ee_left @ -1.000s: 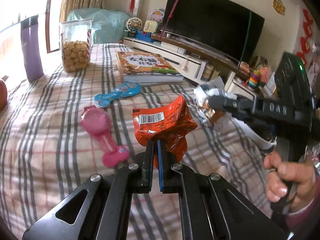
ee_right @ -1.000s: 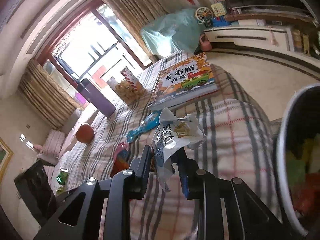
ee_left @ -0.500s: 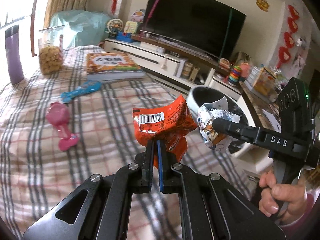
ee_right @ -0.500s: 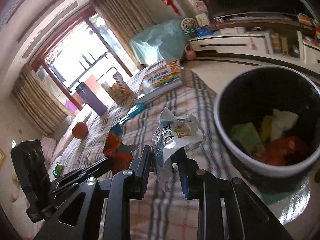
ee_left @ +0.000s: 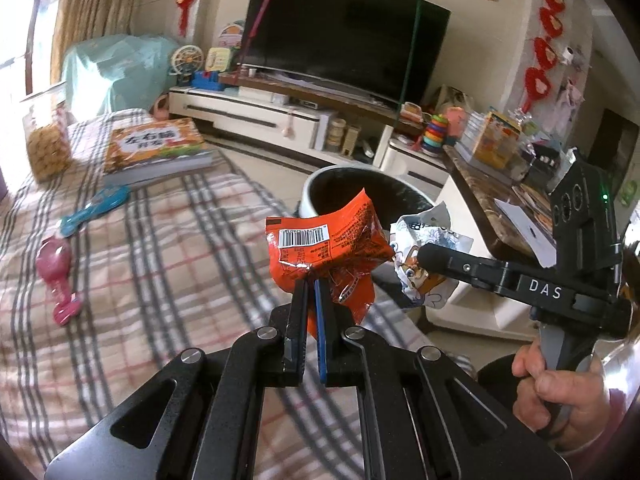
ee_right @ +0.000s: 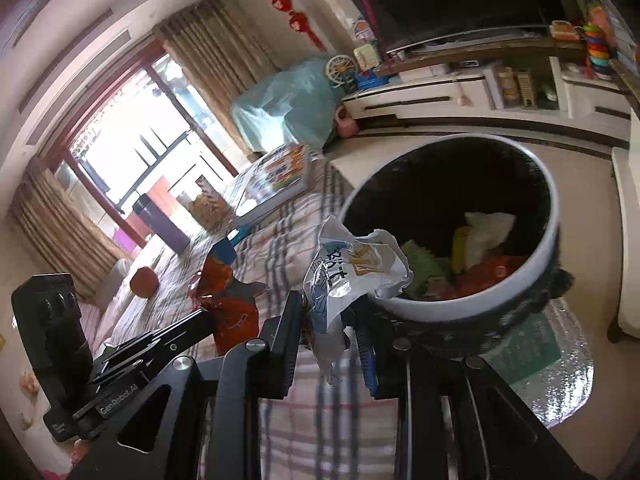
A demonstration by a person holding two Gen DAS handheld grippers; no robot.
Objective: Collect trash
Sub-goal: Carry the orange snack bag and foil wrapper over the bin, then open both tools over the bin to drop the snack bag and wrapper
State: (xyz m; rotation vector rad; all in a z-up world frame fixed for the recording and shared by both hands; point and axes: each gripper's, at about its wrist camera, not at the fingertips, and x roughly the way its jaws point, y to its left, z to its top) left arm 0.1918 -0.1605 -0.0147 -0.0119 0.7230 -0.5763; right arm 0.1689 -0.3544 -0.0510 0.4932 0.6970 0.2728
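My left gripper [ee_left: 311, 286] is shut on an orange snack wrapper [ee_left: 326, 242] with a barcode, held above the plaid-covered table near its edge. My right gripper [ee_right: 330, 312] is shut on a crumpled white wrapper [ee_right: 352, 270], right beside the rim of a round trash bin [ee_right: 556, 224] that holds several pieces of trash. In the left wrist view the bin [ee_left: 310, 192] stands just behind the orange wrapper, and the white wrapper [ee_left: 428, 258] hangs to its right. The orange wrapper also shows in the right wrist view [ee_right: 230, 308].
On the plaid cloth [ee_left: 160, 260] lie a picture book [ee_left: 154, 150], a blue toy [ee_left: 96, 208], a pink toy [ee_left: 58, 272] and a jar of snacks [ee_left: 46, 144]. A TV cabinet [ee_left: 280, 120] and a side table [ee_left: 504, 208] stand beyond the bin.
Both grippers have moved right with their wrappers, from over the table toward the trash bin. The bin now fills more of the right wrist view.
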